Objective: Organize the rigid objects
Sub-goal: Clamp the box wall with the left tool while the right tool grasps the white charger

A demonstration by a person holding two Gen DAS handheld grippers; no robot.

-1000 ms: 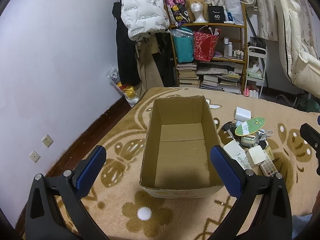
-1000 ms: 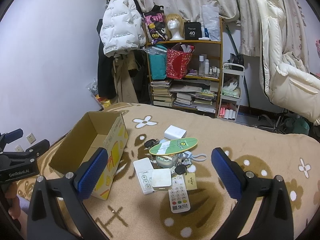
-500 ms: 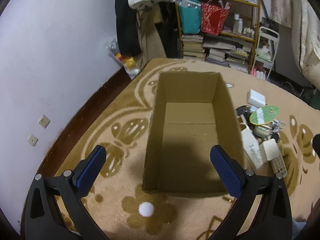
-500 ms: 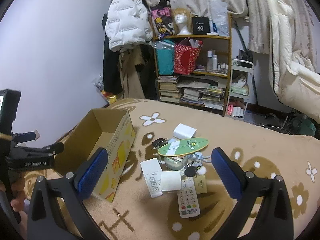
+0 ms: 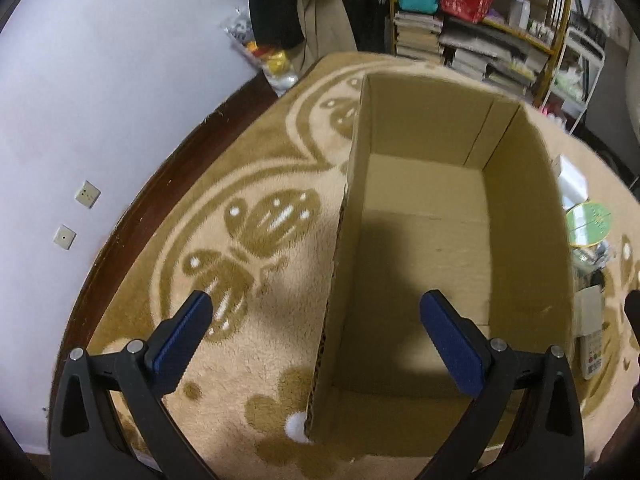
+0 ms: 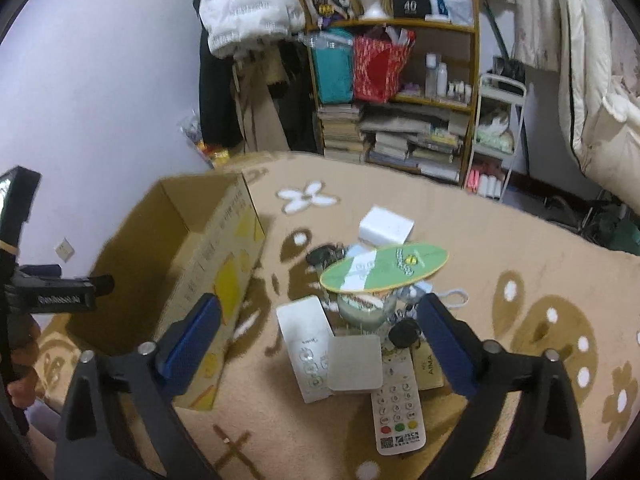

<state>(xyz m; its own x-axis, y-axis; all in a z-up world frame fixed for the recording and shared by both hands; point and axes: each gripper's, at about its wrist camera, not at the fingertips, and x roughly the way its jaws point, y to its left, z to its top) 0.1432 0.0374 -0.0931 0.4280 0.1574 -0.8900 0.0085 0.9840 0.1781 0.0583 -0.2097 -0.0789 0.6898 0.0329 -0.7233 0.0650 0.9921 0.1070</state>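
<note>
Just below the wide-open, empty left claw [image 5: 316, 320] the open brown cardboard box [image 5: 432, 248] holds nothing, while ahead of the equally open, empty right claw [image 6: 320, 320] the heap of white boxes and remotes [image 6: 356, 328] lies unsorted on the carpet.

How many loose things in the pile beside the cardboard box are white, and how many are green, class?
White: 4 (white rectangular box, white flat remote, white square pad, white keypad remote)
Green: 1 (green oval board)
Total: 5
</note>
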